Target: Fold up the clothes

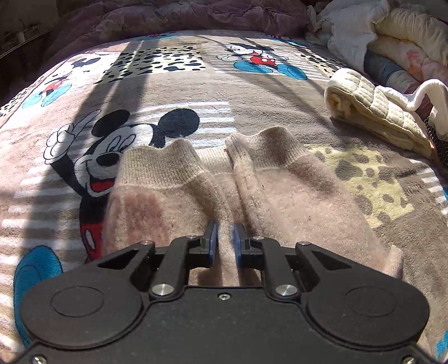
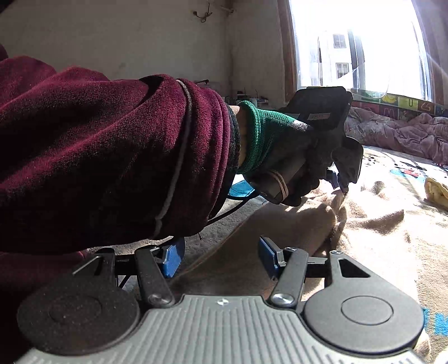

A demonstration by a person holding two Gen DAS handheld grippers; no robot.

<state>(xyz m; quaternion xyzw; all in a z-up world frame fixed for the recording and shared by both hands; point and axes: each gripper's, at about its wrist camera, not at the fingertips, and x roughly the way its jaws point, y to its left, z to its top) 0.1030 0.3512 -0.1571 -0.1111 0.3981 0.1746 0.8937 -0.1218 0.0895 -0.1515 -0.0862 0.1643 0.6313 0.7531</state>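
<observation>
A fuzzy beige knit garment [image 1: 280,201] lies on the cartoon-mouse blanket [image 1: 252,98], its two ribbed cuffs [image 1: 165,165] pointing away from me. My left gripper [image 1: 225,238] is shut on a raised ridge of that fabric, which is pinched between its blue pads [image 1: 214,240]. The right wrist view shows the same left gripper [image 2: 340,186] in a gloved hand [image 2: 280,156], tips down on the garment [image 2: 280,224]. My right gripper [image 2: 221,257] stands open low over the garment's near edge, blue pads [image 2: 173,260] well apart and pressing on nothing.
A folded cream quilted cloth [image 1: 372,112] lies at the blanket's right. Behind it are piled bedclothes [image 1: 392,42], and a purple quilt [image 1: 196,14] lies along the back. A maroon sleeve [image 2: 112,154] fills the left of the right wrist view. A bright window [image 2: 364,42] is beyond.
</observation>
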